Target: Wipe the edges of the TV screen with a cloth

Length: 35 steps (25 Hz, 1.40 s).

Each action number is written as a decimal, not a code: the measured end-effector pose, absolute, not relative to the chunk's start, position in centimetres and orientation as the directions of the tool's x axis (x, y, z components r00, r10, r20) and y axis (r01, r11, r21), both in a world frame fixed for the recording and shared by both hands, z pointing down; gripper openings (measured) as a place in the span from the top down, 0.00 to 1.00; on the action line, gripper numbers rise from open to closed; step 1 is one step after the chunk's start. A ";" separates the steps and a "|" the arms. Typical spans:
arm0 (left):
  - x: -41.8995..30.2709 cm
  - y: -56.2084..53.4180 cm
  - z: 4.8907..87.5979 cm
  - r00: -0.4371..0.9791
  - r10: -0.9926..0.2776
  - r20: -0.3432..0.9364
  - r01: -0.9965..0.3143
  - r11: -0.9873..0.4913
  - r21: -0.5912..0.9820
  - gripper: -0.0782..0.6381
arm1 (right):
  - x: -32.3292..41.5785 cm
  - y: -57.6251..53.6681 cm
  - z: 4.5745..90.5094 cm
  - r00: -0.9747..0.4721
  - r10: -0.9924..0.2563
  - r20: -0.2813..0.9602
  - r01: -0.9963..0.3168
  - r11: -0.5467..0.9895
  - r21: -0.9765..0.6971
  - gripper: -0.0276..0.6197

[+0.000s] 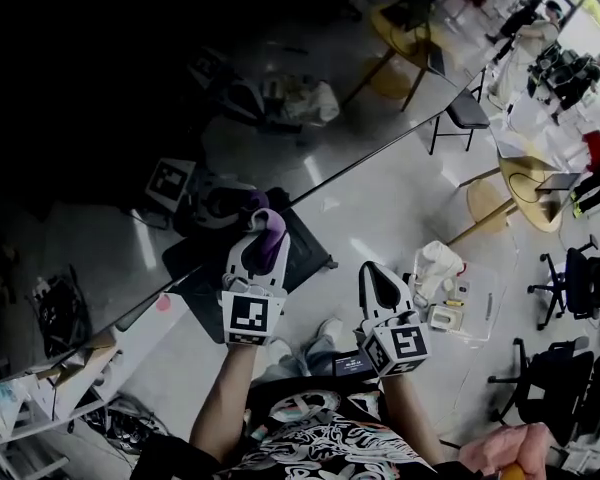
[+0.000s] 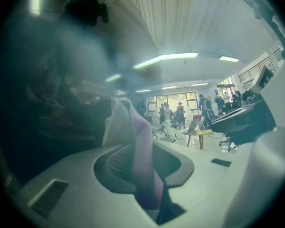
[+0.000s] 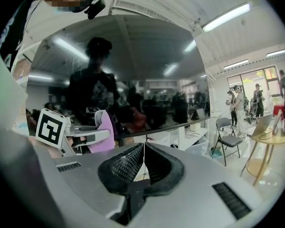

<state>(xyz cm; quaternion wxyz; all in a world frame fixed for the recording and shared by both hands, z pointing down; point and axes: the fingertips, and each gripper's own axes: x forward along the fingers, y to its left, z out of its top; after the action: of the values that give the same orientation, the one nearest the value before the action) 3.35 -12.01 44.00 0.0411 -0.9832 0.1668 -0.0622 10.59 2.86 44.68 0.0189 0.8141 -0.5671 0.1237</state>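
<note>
One purple cloth is pinched by the left hand-held gripper; the right hand-held gripper is closed, empty.

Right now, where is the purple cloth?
The purple cloth sits left of centre in the head view, pinched in the left gripper by the TV screen's lower edge.

Open-plan office or lab workspace. Round wooden table with laptop; black swivel chair; folding chair; ceiling strip lights; people standing at far end.
</note>
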 end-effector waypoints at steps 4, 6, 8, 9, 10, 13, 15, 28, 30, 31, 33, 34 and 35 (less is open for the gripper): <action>3.5 -12.2 44.5 0.933 -0.334 0.134 -0.320 -0.941 -0.113 0.75 | 11.0 3.7 44.4 0.348 -0.913 0.212 -0.920 -0.377 -0.111 0.91; 4.1 -12.0 44.8 0.931 -0.338 0.137 -0.322 -0.938 -0.126 0.75 | 11.8 4.5 44.3 0.357 -0.912 0.203 -0.916 -0.384 -0.115 0.91; 4.7 -11.6 45.1 0.929 -0.341 0.145 -0.322 -0.937 -0.137 0.75 | 12.6 5.2 44.3 0.361 -0.913 0.192 -0.915 -0.387 -0.118 0.91; 4.9 -11.5 45.2 0.927 -0.345 0.147 -0.326 -0.935 -0.141 0.75 | 12.9 5.3 44.3 0.359 -0.914 0.188 -0.916 -0.383 -0.117 0.91; 4.9 -11.6 45.3 0.924 -0.352 0.149 -0.332 -0.932 -0.144 0.75 | 13.0 5.3 44.1 0.354 -0.917 0.184 -0.919 -0.378 -0.115 0.91; 5.6 -11.7 45.4 0.914 -0.375 0.153 -0.355 -0.924 -0.143 0.75 | 14.2 5.2 43.7 0.336 -0.925 0.176 -0.927 -0.358 -0.112 0.91; 7.0 -11.7 45.4 0.911 -0.383 0.153 -0.363 -0.921 -0.141 0.75 | 15.9 5.3 43.8 0.326 -0.929 0.174 -0.929 -0.348 -0.122 0.91; 13.9 -10.5 44.8 0.880 -0.442 0.176 -0.420 -0.895 -0.150 0.75 | 24.3 5.3 44.0 0.244 -0.955 0.168 -0.951 -0.269 -0.150 0.91; 15.0 -10.7 44.8 0.874 -0.450 0.184 -0.428 -0.891 -0.150 0.75 | 25.5 4.9 43.9 0.230 -0.959 0.163 -0.955 -0.255 -0.151 0.91; 15.4 -10.7 44.9 0.870 -0.455 0.189 -0.432 -0.889 -0.150 0.75 | 26.0 4.7 43.9 0.223 -0.961 0.162 -0.957 -0.247 -0.151 0.91; 16.1 -10.7 45.0 0.863 -0.466 0.194 -0.443 -0.884 -0.151 0.75 | 27.1 4.7 43.8 0.209 -0.965 0.157 -0.961 -0.233 -0.151 0.91; 16.6 -10.7 44.9 0.861 -0.471 0.191 -0.448 -0.881 -0.151 0.75 | 27.6 4.8 43.7 0.203 -0.967 0.155 -0.962 -0.226 -0.151 0.91; 17.0 -10.8 44.8 0.859 -0.477 0.185 -0.455 -0.878 -0.150 0.75 | 28.0 4.9 43.6 0.196 -0.968 0.153 -0.964 -0.219 -0.150 0.91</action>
<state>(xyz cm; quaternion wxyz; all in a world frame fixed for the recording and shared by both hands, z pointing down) 16.98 -10.76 44.79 0.0507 -0.9628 0.2422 -0.1090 28.03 4.91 43.60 -0.0102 0.7733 -0.6248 0.1074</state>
